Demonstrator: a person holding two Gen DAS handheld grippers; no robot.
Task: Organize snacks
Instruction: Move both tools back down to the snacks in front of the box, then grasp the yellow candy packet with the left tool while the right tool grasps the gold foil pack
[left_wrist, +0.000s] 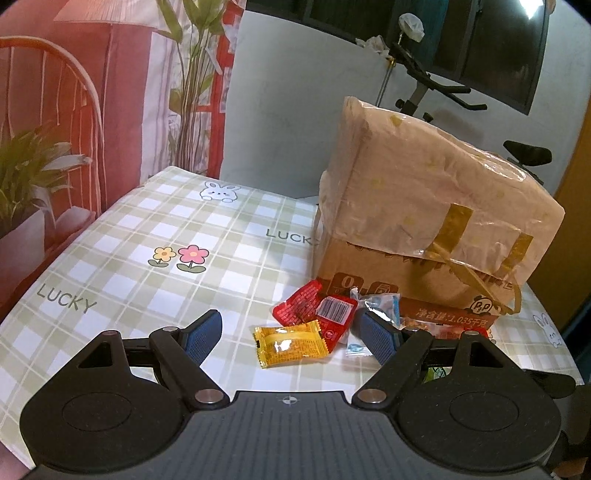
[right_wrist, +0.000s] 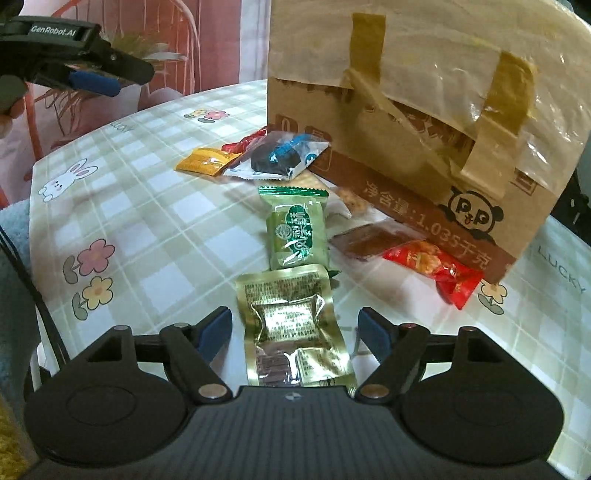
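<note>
Several wrapped snacks lie on the checked tablecloth beside a taped cardboard box, which also shows in the right wrist view. My left gripper is open, with a yellow packet and a red packet between its fingers. My right gripper is open over a gold foil packet. Ahead lie a green packet, a red candy packet, a brown packet, a dark snack in clear wrap and the yellow packet. The left gripper shows at upper left.
The table has a checked cloth with rabbits, flowers and "LUCKY" print. A patterned curtain hangs behind it on the left. An exercise bike stands behind the box. The table's edge runs at left in the right wrist view.
</note>
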